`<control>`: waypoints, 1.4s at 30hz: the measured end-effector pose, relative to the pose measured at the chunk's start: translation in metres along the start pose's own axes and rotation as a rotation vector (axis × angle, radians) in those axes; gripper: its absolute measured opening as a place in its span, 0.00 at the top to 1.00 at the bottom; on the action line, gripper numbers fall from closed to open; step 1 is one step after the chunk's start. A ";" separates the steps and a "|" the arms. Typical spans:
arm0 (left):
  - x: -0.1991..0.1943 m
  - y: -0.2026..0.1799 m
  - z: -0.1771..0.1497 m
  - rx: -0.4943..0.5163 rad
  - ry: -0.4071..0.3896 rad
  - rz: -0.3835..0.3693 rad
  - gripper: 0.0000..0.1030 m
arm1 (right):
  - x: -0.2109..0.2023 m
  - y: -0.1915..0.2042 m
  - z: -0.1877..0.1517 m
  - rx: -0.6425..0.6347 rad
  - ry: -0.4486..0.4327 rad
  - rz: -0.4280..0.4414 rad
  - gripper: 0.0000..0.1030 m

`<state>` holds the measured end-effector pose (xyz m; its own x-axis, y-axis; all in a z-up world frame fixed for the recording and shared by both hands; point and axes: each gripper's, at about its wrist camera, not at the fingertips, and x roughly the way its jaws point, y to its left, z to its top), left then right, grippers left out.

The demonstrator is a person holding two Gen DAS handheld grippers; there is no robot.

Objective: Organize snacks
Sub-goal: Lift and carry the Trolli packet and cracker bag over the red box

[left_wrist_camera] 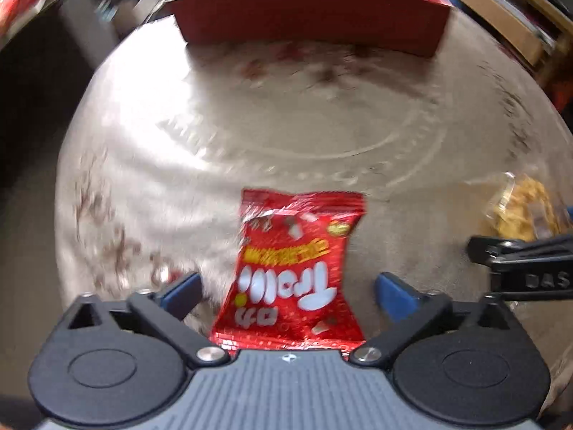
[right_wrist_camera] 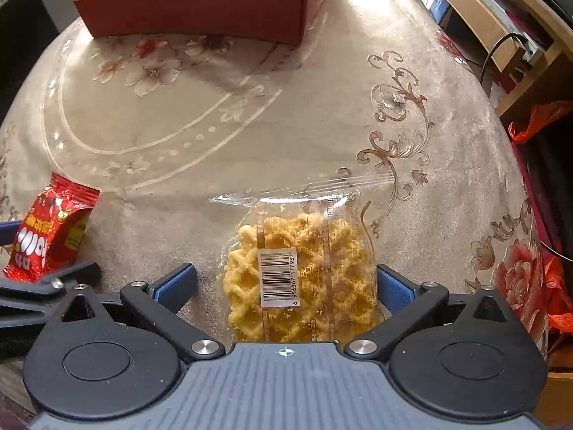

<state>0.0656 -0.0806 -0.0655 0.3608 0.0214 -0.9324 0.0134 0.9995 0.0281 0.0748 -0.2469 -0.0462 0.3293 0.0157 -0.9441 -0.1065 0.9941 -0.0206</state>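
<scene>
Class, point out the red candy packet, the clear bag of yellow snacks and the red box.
red candy packet (left_wrist_camera: 293, 272): left wrist view, printed front.
bag of yellow snacks (right_wrist_camera: 304, 279): right wrist view, beside barcode label.
red box (right_wrist_camera: 200, 10): right wrist view, near wall.

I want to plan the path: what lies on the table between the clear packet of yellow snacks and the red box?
Nothing: in the right wrist view only bare flowered tablecloth lies between the clear packet and the red box.
</scene>
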 end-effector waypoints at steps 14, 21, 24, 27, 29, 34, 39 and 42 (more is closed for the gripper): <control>-0.008 0.000 0.004 -0.004 -0.009 0.002 0.01 | -0.005 0.003 -0.005 -0.002 -0.038 -0.015 0.01; -0.016 -0.007 0.002 0.050 -0.039 -0.027 0.26 | -0.018 0.019 -0.017 -0.068 -0.066 -0.035 0.20; -0.022 -0.011 0.001 0.083 -0.043 -0.040 0.40 | -0.021 0.026 -0.020 -0.081 -0.066 -0.047 0.21; -0.024 -0.010 0.001 0.085 -0.045 -0.047 0.45 | -0.026 0.031 -0.020 -0.091 -0.082 -0.059 0.22; -0.025 -0.008 0.002 0.083 -0.044 -0.060 0.49 | -0.029 0.032 -0.019 -0.083 -0.093 -0.053 0.22; -0.028 -0.006 0.001 0.085 -0.054 -0.062 0.51 | -0.033 0.035 -0.016 -0.086 -0.109 -0.061 0.22; -0.033 -0.003 0.002 0.087 -0.071 -0.064 0.53 | -0.034 0.036 -0.013 -0.086 -0.118 -0.057 0.22; -0.036 -0.005 0.002 0.101 -0.087 -0.057 0.53 | -0.036 0.035 -0.012 -0.081 -0.126 -0.053 0.22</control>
<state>0.0540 -0.0863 -0.0316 0.4362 -0.0414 -0.8989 0.1278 0.9917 0.0164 0.0475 -0.2142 -0.0167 0.4510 -0.0181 -0.8924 -0.1593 0.9821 -0.1004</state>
